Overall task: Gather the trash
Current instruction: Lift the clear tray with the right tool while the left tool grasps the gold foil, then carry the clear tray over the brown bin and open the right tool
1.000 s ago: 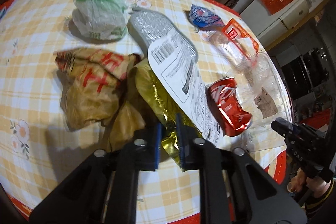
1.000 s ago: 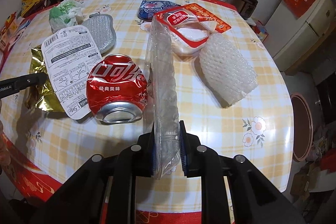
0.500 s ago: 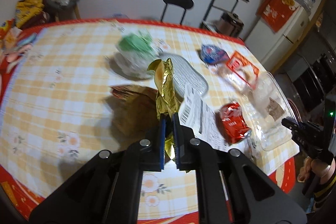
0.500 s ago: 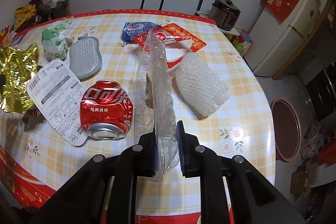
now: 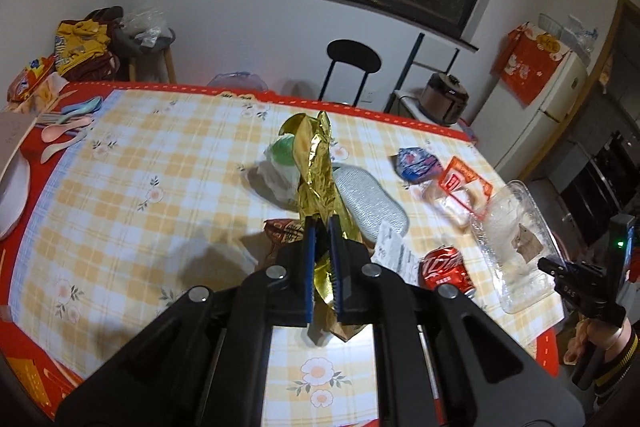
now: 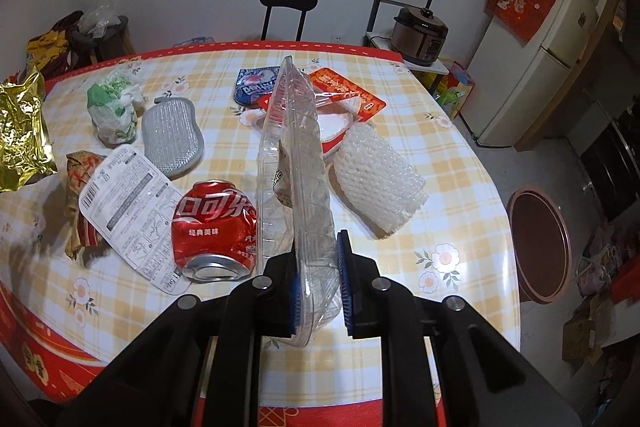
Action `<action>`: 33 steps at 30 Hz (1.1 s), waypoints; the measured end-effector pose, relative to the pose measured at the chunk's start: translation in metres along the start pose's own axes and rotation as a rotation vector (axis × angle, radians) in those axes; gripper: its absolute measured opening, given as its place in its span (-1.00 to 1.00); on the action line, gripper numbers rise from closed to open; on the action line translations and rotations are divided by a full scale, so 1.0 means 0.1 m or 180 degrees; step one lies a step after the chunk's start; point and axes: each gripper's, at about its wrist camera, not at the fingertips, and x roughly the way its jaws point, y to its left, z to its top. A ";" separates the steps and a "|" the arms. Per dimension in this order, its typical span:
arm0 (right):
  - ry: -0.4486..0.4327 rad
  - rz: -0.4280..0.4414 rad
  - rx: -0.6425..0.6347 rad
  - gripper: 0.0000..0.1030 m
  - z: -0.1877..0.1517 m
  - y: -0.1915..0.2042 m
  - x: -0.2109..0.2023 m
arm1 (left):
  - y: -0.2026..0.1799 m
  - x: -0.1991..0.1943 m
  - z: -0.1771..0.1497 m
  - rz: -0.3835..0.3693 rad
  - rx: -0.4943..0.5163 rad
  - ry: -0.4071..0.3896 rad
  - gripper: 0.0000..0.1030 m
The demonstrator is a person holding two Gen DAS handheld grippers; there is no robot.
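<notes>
Left tool (image 5: 322, 259) higher, gripping foil wrapper (image 5: 316, 171)

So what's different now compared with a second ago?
The left gripper has lifted the gold foil wrapper clear of the table. The right gripper raised the clear plastic tray slightly. Both grips held; the crushed red can and other litter stayed put.
</notes>
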 end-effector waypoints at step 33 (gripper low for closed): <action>0.0108 -0.0781 0.1003 -0.67 -0.31 -3.55 0.54 | -2.43 0.38 -0.06 -0.0293 0.0237 0.0086 -0.79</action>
